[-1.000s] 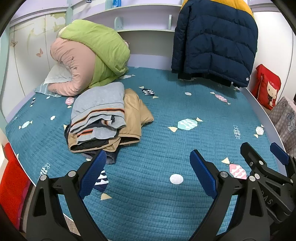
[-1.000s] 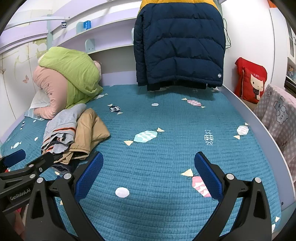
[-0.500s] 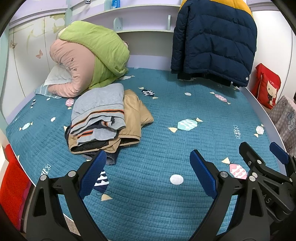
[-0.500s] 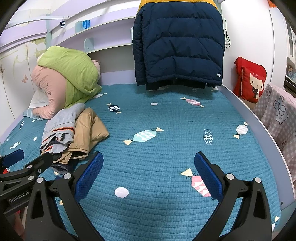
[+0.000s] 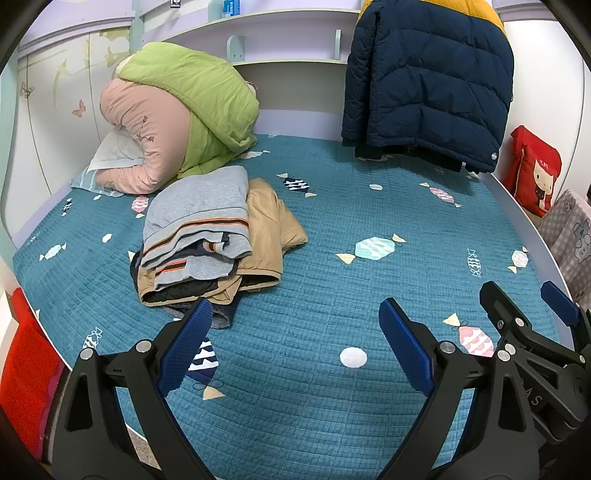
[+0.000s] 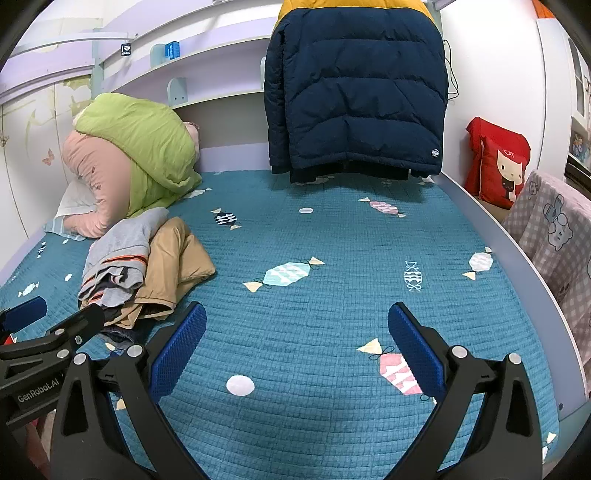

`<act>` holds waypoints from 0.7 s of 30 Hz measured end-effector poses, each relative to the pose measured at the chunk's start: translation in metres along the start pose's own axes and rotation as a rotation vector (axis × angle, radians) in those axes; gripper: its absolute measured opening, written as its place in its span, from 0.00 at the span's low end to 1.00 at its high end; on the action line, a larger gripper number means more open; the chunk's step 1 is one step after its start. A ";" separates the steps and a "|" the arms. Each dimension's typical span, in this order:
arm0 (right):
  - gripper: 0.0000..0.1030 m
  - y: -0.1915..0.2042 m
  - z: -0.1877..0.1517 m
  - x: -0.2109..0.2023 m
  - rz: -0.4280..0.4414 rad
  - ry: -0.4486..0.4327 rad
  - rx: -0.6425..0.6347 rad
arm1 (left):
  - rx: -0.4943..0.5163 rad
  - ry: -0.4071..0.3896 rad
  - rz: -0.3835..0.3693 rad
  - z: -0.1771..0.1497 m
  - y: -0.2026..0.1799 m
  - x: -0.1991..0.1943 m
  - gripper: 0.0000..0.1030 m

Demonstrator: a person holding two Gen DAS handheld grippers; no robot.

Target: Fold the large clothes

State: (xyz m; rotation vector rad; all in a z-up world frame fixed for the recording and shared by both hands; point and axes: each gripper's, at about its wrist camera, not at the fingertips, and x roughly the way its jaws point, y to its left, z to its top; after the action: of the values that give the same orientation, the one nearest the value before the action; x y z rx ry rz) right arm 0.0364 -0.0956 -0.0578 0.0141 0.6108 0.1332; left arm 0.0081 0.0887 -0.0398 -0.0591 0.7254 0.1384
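Observation:
A pile of folded clothes sits on the left of the teal bedspread (image 5: 332,280): a grey striped sweater (image 5: 199,225) (image 6: 118,254) on top of a tan jacket (image 5: 269,229) (image 6: 177,258) and darker garments. A navy puffer jacket (image 5: 424,81) (image 6: 354,88) with a yellow top hangs at the back. My left gripper (image 5: 295,343) is open above the bed's front, just right of the pile. My right gripper (image 6: 297,343) is open and holds nothing, over bare bedspread; in the left wrist view it appears at the lower right (image 5: 528,317).
A rolled green and pink quilt (image 5: 177,122) (image 6: 125,162) lies on a pillow at the back left. A red cushion (image 5: 532,170) (image 6: 495,162) and a checked blanket (image 6: 554,229) stand along the right edge. Shelves (image 5: 280,22) run along the back wall.
Both grippers have drifted slightly, so the scene shifts a little in the views. Nothing was taken hold of; both stay open.

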 end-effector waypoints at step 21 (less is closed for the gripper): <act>0.93 0.001 0.002 0.000 0.001 0.001 0.001 | 0.001 0.012 -0.006 0.000 0.001 0.002 0.89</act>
State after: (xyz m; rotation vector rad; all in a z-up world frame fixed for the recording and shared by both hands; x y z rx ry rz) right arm 0.0377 -0.0947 -0.0558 0.0152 0.6122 0.1342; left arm 0.0094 0.0896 -0.0417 -0.0613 0.7370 0.1321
